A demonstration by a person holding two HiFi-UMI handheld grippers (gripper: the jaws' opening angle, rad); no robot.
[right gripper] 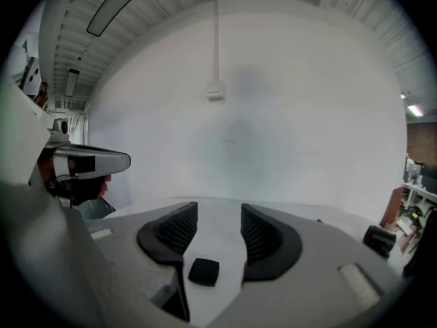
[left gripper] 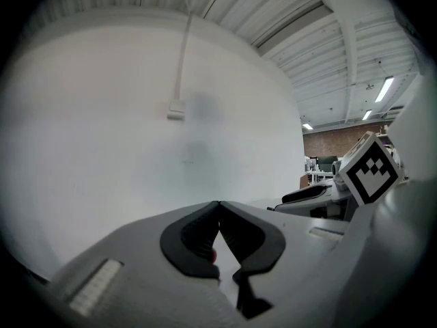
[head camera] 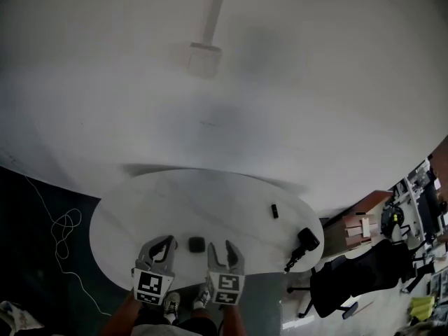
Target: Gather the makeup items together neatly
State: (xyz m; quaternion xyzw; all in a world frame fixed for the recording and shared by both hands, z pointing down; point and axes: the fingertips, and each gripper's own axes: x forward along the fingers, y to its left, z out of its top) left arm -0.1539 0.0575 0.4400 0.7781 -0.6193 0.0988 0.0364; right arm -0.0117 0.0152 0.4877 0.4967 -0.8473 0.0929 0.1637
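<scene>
A small black square compact (head camera: 197,243) lies on the white oval table (head camera: 140,208), near its front edge and between my two grippers. My left gripper (head camera: 159,247) is just left of it; in the left gripper view its jaws (left gripper: 218,205) meet at the tips with nothing held. My right gripper (head camera: 224,248) is just right of the compact. Its jaws (right gripper: 218,214) stand apart, and the compact (right gripper: 203,270) shows low in the gap, untouched by the pads. A small black stick-like item (head camera: 275,211) lies farther right. A larger black item (head camera: 306,239) sits at the table's right edge.
A blank white wall (head camera: 280,82) with a small box and a conduit (head camera: 204,58) rises behind the table. A black office chair (head camera: 357,275) and a cluttered desk area stand to the right. A white cable (head camera: 63,229) trails over the dark floor at the left.
</scene>
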